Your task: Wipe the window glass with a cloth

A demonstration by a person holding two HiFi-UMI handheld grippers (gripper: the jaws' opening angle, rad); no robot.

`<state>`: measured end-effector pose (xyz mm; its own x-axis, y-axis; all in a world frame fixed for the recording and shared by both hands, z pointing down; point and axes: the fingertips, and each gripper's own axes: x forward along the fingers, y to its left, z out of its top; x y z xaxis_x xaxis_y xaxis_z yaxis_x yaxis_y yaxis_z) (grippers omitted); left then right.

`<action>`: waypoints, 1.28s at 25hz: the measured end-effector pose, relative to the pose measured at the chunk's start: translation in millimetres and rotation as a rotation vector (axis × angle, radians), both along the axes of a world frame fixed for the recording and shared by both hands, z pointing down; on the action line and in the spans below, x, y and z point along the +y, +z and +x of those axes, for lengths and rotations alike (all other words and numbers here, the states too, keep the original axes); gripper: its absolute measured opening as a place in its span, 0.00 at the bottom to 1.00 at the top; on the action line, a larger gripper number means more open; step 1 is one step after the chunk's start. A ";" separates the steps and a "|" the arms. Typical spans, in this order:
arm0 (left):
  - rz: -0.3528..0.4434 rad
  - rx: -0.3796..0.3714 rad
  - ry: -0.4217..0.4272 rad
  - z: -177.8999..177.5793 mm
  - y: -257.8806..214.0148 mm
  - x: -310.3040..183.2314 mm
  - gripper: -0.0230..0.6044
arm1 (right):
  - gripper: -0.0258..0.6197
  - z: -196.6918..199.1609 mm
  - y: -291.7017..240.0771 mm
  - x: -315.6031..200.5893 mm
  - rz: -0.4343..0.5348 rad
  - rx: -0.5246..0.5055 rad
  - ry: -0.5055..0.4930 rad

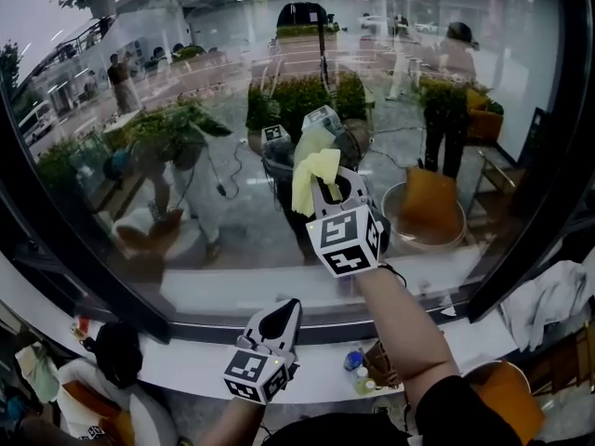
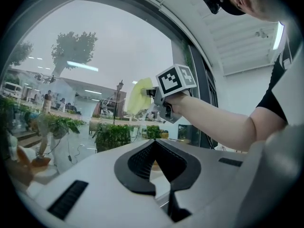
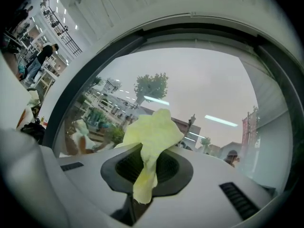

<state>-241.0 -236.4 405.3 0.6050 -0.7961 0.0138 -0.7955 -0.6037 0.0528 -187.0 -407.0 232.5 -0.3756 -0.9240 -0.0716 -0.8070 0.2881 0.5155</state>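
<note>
Cloth point(image 1: 314, 179) is pinched in the right gripper point(image 1: 327, 193), its loose end bunched ahead of the jaws and raised to the glass point(image 1: 167, 91), likely so fabric rather than plastic meets the pane; the left gripper point(image 1: 277, 321) hangs low, jaws together, empty

Cloth point(image 1: 314, 177) in right tool point(image 1: 327, 186) at glass point(image 1: 223, 110); left tool point(image 1: 284, 312) below

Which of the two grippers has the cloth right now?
The right gripper, raised at the glass, its claw shut on the yellow cloth; the left gripper sits low, empty.
</note>
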 end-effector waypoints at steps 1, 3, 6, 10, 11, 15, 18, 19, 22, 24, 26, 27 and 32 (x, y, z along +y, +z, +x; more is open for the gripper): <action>0.005 -0.008 0.011 12.6 -1.5 -2.4 0.05 | 0.13 15.6 -0.6 -1.1 0.001 -0.003 0.009; 0.010 -0.018 0.035 48.5 -4.0 -6.2 0.05 | 0.13 56.1 -0.2 -3.1 -0.001 -0.009 0.025; 0.012 -0.014 0.063 101.1 -7.6 -9.8 0.05 | 0.13 112.6 2.0 -4.5 -0.008 -0.006 0.045; 0.008 -0.005 0.105 150.4 -10.7 -8.9 0.05 | 0.13 172.5 5.1 1.7 -0.018 0.005 0.088; 0.006 -0.004 0.116 162.5 -10.6 -8.7 0.05 | 0.13 187.2 6.0 3.4 -0.020 0.007 0.099; -0.002 -0.004 0.159 211.7 -9.7 -12.0 0.05 | 0.13 245.6 8.9 5.3 -0.022 0.012 0.142; -0.004 -0.011 0.191 255.6 -10.3 -16.1 0.05 | 0.13 302.0 9.5 4.5 -0.022 0.002 0.184; -0.004 -0.014 0.201 273.7 -10.1 -17.7 0.05 | 0.13 325.7 10.5 4.2 -0.023 -0.003 0.199; -0.004 -0.022 0.230 326.8 -8.2 -22.4 0.05 | 0.13 395.7 16.6 3.8 -0.031 -0.018 0.246; -0.004 -0.025 0.252 348.4 -7.3 -23.4 0.05 | 0.13 427.3 20.9 5.4 -0.035 -0.019 0.279; -0.005 -0.029 0.273 369.0 -6.5 -22.6 0.05 | 0.13 459.7 25.1 7.8 -0.041 -0.022 0.316; -0.005 -0.031 0.282 381.1 -6.0 -22.3 0.05 | 0.13 478.6 26.9 8.9 -0.044 -0.025 0.335; -0.014 -0.036 0.311 408.5 -5.5 -24.6 0.05 | 0.13 542.3 30.2 10.8 -0.058 -0.036 0.420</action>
